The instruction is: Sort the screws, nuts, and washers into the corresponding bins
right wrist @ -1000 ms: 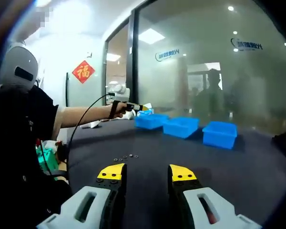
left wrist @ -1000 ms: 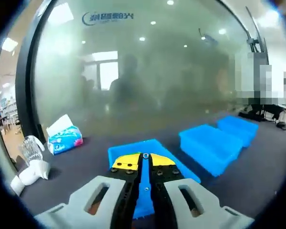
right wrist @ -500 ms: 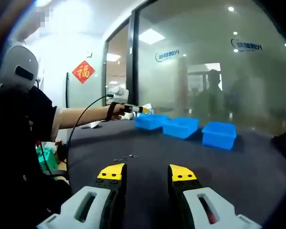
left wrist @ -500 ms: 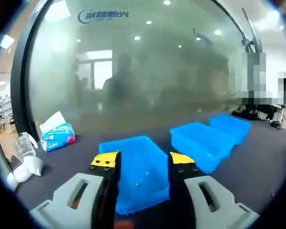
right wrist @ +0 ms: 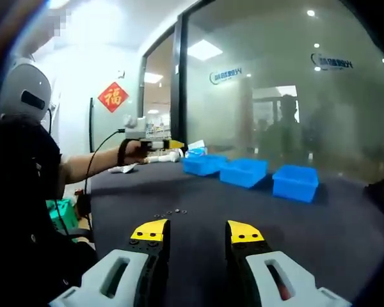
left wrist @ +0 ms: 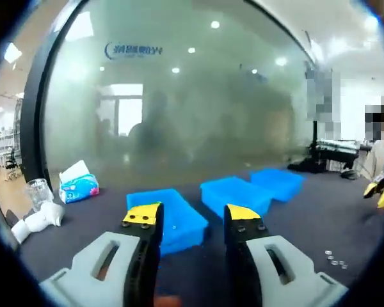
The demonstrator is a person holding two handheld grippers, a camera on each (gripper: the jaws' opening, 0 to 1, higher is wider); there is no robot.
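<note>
My left gripper is open with nothing between its yellow-tipped jaws, held back from the nearest of three blue bins. The middle bin and far bin stand in a row to its right. A few small metal pieces lie on the dark table at lower right. My right gripper is open and empty above the table, with the loose hardware just ahead of it. Beyond stand the blue bins. A hand holds the left gripper to their left.
A tissue pack, a clear plastic cup and white crumpled items sit at the table's left end by a frosted glass wall. The right gripper shows at the far right. A person's arm reaches in from the left.
The left gripper, shut on a small piece over the nearest bin, opened and dropped it, then drew back from the bin and swung right. The right gripper stayed still.
</note>
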